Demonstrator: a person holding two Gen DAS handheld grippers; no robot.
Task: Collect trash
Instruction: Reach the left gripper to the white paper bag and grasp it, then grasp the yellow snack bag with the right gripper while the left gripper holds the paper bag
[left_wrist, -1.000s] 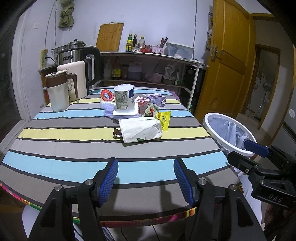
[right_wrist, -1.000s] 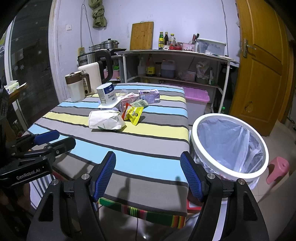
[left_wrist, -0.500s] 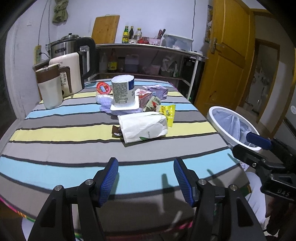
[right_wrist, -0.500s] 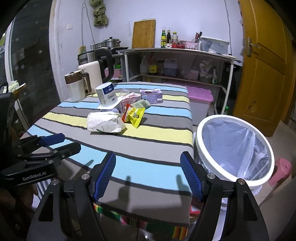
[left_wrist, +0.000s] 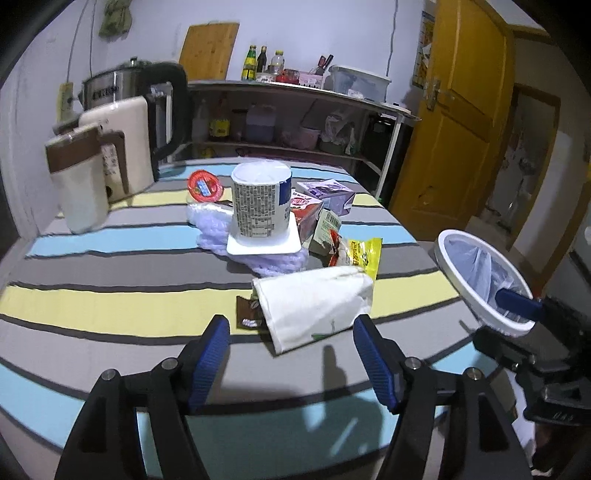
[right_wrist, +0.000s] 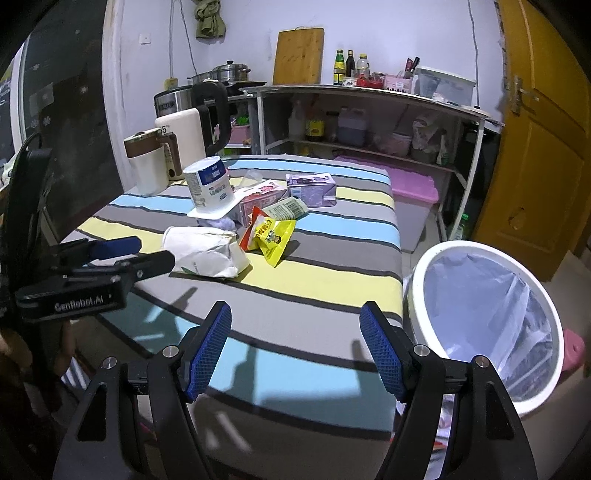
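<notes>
A pile of trash lies on the striped table. Nearest is a crumpled white paper bag, also in the right wrist view. Behind it are a yellow snack packet, an upturned white tub, a red lid and a purple carton. My left gripper is open and empty, just short of the white bag. My right gripper is open and empty over the table's near edge. A white bin with a liner stands on the floor to the right.
A white-and-brown jug and kettles stand at the table's back left. A shelf unit with bottles is behind. A yellow door is at the right. A pink stool sits by the bin.
My left gripper has moved forward over the table, close to the white paper bag. My right gripper has moved forward a little over the table edge. Both stay open.
</notes>
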